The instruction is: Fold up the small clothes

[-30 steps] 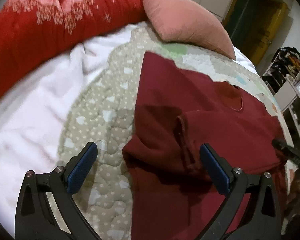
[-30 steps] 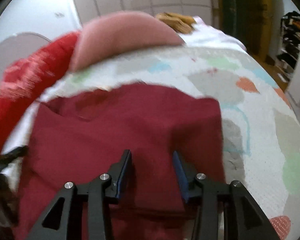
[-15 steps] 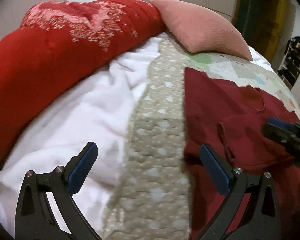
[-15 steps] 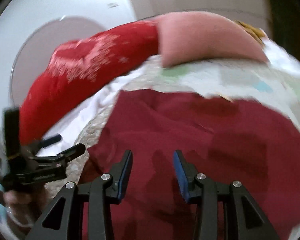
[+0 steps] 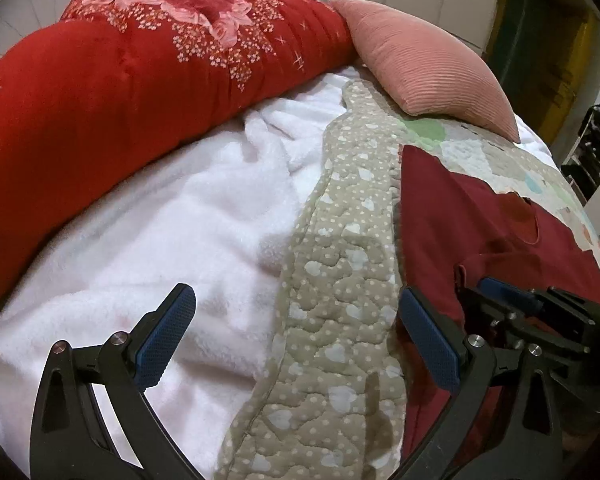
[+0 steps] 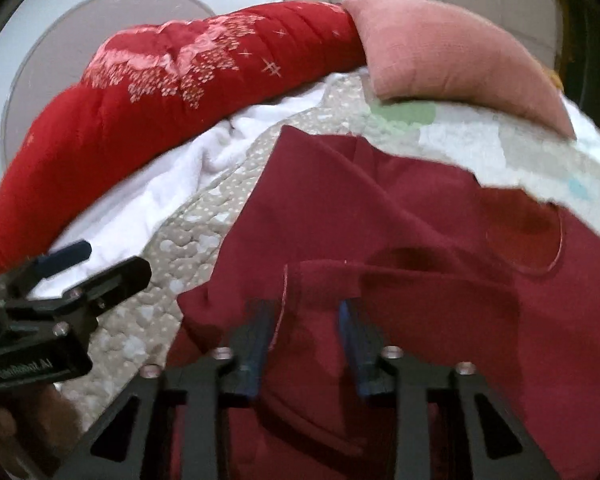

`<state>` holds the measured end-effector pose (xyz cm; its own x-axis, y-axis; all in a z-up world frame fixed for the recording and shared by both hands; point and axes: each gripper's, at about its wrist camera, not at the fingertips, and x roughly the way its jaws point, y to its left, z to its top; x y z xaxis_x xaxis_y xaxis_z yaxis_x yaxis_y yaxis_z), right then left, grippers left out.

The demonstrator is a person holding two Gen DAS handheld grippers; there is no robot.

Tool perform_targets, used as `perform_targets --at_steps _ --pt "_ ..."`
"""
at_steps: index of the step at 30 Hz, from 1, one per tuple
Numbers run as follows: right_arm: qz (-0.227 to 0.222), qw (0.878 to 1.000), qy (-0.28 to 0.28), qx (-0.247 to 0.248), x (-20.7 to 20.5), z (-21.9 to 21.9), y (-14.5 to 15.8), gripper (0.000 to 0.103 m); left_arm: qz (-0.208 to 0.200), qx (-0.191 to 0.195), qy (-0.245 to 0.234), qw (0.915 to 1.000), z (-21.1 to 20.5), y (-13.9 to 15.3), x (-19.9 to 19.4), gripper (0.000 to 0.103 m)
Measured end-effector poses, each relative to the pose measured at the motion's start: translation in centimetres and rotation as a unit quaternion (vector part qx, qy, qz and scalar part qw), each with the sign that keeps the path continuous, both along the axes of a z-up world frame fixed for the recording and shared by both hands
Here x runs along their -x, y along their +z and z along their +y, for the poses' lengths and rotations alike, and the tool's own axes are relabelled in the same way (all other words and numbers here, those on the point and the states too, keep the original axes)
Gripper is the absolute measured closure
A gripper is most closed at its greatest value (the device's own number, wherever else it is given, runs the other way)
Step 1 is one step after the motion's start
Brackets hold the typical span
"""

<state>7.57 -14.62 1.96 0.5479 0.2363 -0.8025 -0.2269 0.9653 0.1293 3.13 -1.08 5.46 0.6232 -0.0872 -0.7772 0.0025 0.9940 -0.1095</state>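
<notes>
Lying flat on the bed's quilt [image 5: 340,280], the maroon shirt [image 6: 440,280] is spread with its neckline toward 1 o'clock in the right wrist view, and one sleeve is already turned inward across the chest, which suggests the fold is partly done. The right gripper [image 6: 304,336] hovers low over that sleeve's hemmed cuff, its fingers part-way apart with cloth between them but not visibly pinched; they seem placed there to straddle the cuff edge so a closing grip would catch it. The left gripper [image 5: 296,344] sits off the shirt's edge, at about 9 o'clock from the garment, fingers spread wide over the quilt and the white fleece blanket [image 5: 180,240], holding nothing. My guess is it stays clear so the right side can work the sleeve. A red floral duvet [image 5: 140,80] and a pink pillow [image 5: 420,60] lie at 12 o'clock, well apart from the shirt.
</notes>
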Motion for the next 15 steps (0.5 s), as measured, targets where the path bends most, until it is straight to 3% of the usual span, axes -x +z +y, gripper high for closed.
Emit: perform_targets --at_steps 1,2,8,10,15 --pt "0.000 1.000 0.002 -0.005 0.0 0.0 0.2 0.099 0.001 0.002 0.003 1.0000 0.1 0.0 0.0 0.001" --pt "0.001 1.000 0.004 -0.018 0.0 -0.1 0.6 0.100 0.000 0.004 0.004 1.0000 0.2 0.1 0.0 0.001" --pt "-0.031 0.999 -0.008 -0.044 -0.4 -0.7 3.2 0.103 -0.004 0.022 0.015 0.9996 0.8 0.4 0.1 0.001" --pt "-0.034 0.997 -0.018 -0.074 -1.2 -1.0 3.5 0.103 -0.001 0.029 0.015 0.9995 0.9 0.3 0.1 0.001" --pt "-0.009 0.995 -0.006 -0.103 -3.3 1.3 1.6 0.103 0.004 0.023 0.011 0.9997 0.4 -0.1 -0.1 0.001"
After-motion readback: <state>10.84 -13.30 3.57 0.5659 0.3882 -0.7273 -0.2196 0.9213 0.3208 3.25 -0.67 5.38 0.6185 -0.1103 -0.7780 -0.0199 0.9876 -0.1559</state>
